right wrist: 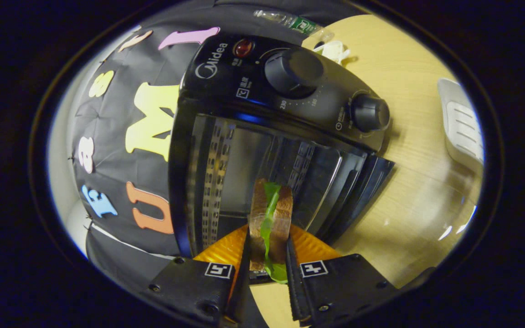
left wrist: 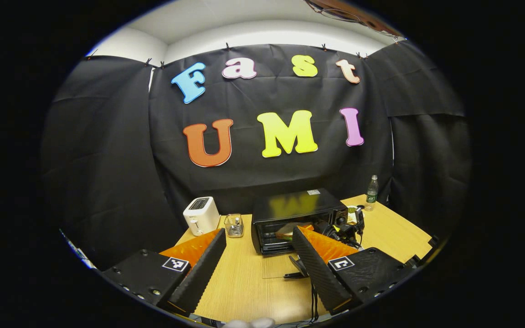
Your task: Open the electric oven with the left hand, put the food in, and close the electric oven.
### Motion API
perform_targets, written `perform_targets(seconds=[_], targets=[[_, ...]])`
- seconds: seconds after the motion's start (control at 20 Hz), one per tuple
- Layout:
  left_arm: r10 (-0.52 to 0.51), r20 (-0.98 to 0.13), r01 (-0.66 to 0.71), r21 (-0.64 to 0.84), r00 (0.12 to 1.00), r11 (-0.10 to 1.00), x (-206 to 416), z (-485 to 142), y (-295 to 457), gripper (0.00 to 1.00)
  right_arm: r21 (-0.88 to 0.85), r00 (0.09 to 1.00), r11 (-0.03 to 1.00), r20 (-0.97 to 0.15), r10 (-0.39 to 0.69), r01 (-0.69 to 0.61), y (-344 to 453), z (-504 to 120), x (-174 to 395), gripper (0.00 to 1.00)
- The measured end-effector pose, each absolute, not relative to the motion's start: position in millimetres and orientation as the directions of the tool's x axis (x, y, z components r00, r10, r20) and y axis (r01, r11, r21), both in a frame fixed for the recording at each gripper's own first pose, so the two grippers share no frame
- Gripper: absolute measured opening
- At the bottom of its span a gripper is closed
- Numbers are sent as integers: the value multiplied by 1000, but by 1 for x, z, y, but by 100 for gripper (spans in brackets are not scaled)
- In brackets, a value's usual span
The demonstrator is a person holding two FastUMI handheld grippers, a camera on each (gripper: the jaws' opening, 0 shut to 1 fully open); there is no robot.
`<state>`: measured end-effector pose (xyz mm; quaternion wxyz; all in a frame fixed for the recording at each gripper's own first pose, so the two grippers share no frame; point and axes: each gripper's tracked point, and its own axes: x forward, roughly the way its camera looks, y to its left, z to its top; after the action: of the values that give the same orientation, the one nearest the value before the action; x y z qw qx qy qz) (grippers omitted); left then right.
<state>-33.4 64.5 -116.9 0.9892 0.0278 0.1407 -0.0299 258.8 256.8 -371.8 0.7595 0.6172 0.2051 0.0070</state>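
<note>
Right gripper view: right hand-held gripper [right wrist: 267,255] clamped on the sandwich [right wrist: 270,214], long axis pointing straight into the open electric oven [right wrist: 262,150] cavity just ahead; left hand-held gripper [left wrist: 255,259] agape, empty, farther back over the counter [left wrist: 244,282].

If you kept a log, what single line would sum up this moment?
oven: door open | sandwich: held in right gripper, at oven mouth | left gripper: open, back from oven
</note>
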Motion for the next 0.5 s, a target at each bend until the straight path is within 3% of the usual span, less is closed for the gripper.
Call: perform_targets(seconds=[0.15,0.35,0.45,0.5], targets=[[-61,-303,74,33,951,997,-36,-124,61,95,922,911,297,-326,252,247,260,-373,262,40],[-65,-287,78,35,956,996,-38,-117,56,95,855,898,453,-382,218,254,256,-376,264,43],[-67,-287,79,32,955,996,-40,-116,53,95,806,880,535,-421,219,252,260,-381,259,60],[-68,-285,80,31,956,996,-41,-115,52,95,782,881,570,-428,199,252,254,-382,261,94]])
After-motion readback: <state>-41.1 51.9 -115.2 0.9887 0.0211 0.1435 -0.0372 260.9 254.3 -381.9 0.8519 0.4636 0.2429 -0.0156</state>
